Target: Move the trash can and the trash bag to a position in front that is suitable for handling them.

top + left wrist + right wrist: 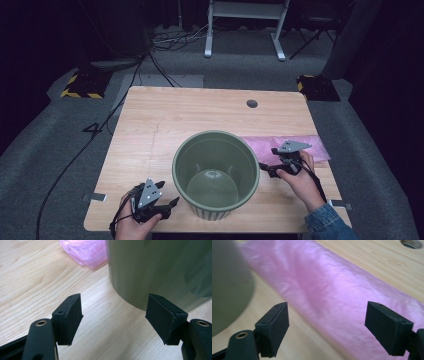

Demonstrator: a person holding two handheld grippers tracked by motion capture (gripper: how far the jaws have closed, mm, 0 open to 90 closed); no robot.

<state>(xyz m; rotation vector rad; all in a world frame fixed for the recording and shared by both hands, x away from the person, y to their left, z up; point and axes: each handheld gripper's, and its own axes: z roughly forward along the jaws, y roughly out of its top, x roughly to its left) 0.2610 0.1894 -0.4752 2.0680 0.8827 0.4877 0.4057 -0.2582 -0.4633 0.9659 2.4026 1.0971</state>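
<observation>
A green round bin [215, 172] stands upright and empty near the table's front middle. A flat pink plastic bag [287, 144] lies behind and right of it. My left gripper [167, 196] sits open at the front left, a little left of the bin's base; in the left gripper view its jaws [116, 315] are wide apart with the bin wall [160, 270] ahead and the pink bag [86, 251] beyond. My right gripper [267, 161] is open just right of the bin's rim, over the bag's near edge; in the right gripper view it [327, 327] frames the pink bag [332, 290].
The wooden table [165, 120] has a round cable hole [252, 103] at the back right. A white desk frame [245, 25] and floor cables [165, 40] lie beyond the table. Black-and-yellow floor blocks [82, 85] sit at both back corners.
</observation>
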